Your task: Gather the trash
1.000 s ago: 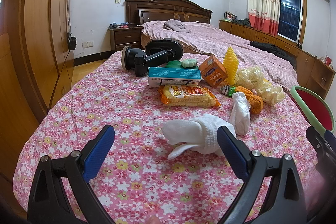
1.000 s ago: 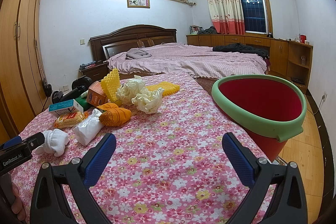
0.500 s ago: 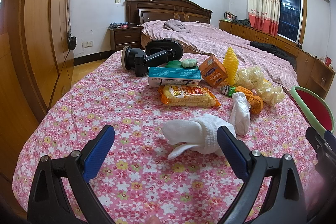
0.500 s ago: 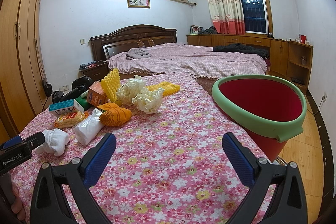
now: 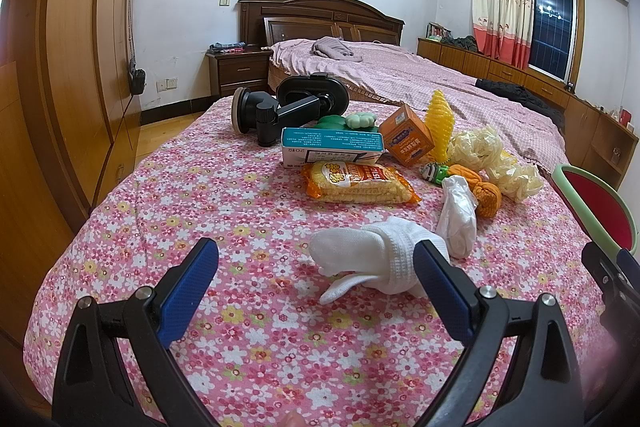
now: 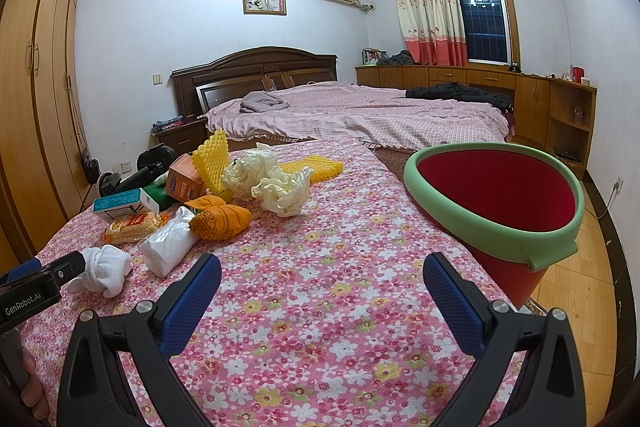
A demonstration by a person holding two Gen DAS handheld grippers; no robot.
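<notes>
The left gripper (image 5: pixel 316 285) is hovering low over the flowered bedspread (image 5: pixel 192 195) with its blue-padded fingers (image 5: pixel 188 287) spread wide and holding nothing. A rolled white sock (image 5: pixel 372 263) is lying just ahead of the gap, nearer the right-hand finger, whose tip is overlapping the sock's right edge in the left wrist view; whether they are touching cannot be told. Beyond that finger's tip a crumpled white plastic bag (image 5: pixel 458 211) is lying, with an orange cloth bundle (image 5: pixel 482 191) just beside it. Farther ahead, roughly in line with the gap, a yellow snack packet (image 5: pixel 358 183) is lying flat, and behind it a teal-and-white box (image 5: pixel 332 147), an orange carton (image 5: pixel 406 137), a yellow foam net (image 5: pixel 438 125) and crumpled cream bags (image 5: pixel 496 159) are clustering together.

The right gripper (image 6: pixel 320 295) is likewise standing with its fingers (image 6: pixel 452 303) wide apart and empty, above bare bedspread. The red bucket with a green rim (image 6: pixel 494 243) is sitting just beyond the right-hand finger, at the bed's edge, tilted toward the camera. All the trash is lying well off to the left of the left-hand finger, the sock (image 6: pixel 108 267) nearest the other gripper's black body.
</notes>
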